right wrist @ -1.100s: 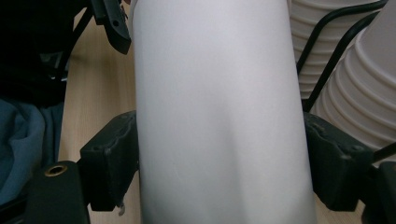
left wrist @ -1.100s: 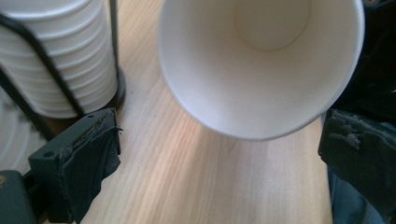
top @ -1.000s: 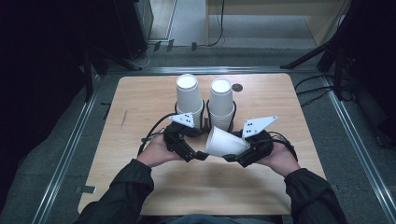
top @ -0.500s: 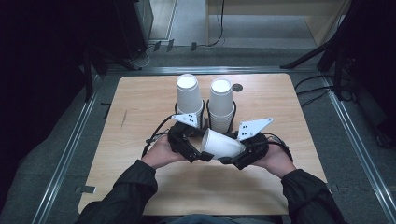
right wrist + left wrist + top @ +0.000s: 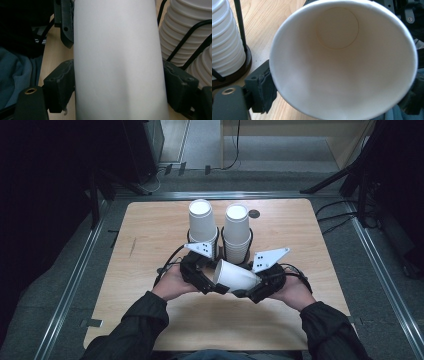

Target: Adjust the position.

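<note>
A white paper cup (image 5: pixel 236 275) lies on its side in the air between my two hands, just above the near middle of the wooden table (image 5: pixel 150 235), its open mouth turned toward my left and its base toward my right. My right gripper (image 5: pixel 252 290) has the cup: in the right gripper view the cup's pale wall (image 5: pixel 117 62) runs straight up between my two black pads (image 5: pixel 61 87), and both pads press against its sides, so the jaws stand about mid-width, clamped on the cup's body. They have just closed a little further on it. My left gripper (image 5: pixel 212 282) meets the cup at its rim end. In the left gripper view I look straight into the cup's mouth (image 5: pixel 342 60) and see the round bottom deep inside; one padded jaw sits right against the outside of the rim at the lower left, and the other jaw is hidden behind the cup, so I cannot tell whether this claw pinches the rim or only frames it. Its jaws stand wide and have just been closing somewhat, with the rim between them. Behind my hands, two tall stacks of white paper cups (image 5: pixel 202 222) stand upside down side by side in black wire holders (image 5: pixel 220 242).
</note>
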`<state>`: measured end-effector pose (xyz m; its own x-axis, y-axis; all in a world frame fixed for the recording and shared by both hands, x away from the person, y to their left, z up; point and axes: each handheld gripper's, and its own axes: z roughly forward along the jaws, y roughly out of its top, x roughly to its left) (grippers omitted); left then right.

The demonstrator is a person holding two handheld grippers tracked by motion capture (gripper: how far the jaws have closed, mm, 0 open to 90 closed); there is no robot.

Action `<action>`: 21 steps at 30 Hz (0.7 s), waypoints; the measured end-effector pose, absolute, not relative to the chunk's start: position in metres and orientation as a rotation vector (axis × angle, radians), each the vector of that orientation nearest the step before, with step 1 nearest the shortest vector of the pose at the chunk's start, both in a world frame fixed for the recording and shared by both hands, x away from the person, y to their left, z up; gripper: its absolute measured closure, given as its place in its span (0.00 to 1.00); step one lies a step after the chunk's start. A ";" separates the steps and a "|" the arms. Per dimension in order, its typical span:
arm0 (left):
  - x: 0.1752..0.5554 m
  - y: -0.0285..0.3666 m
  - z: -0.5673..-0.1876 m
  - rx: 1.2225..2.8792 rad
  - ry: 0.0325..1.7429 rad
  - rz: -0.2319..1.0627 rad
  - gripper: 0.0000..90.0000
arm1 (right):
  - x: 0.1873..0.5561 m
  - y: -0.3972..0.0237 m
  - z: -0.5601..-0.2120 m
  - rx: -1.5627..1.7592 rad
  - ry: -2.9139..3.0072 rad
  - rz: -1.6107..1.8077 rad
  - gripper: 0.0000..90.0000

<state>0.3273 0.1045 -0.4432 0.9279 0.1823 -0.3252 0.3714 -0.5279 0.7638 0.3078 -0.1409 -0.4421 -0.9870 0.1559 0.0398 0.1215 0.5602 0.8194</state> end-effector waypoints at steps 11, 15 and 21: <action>0.327 0.108 -0.440 2.167 0.394 -0.225 0.14 | 0.310 -0.139 -0.444 0.316 2.793 1.399 0.15; 0.329 0.119 -0.436 2.180 0.393 -0.222 0.14 | 0.311 -0.142 -0.444 0.338 2.796 1.403 0.15; 0.329 0.129 -0.432 2.209 0.403 -0.164 0.14 | 0.314 -0.149 -0.446 0.387 2.791 1.393 0.15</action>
<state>0.3288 0.1289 -0.4317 0.9391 0.2299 -0.2555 0.3430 -0.5774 0.7409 0.3145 -0.1491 -0.4462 -0.9697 0.2181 0.1104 0.2194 0.5769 0.7868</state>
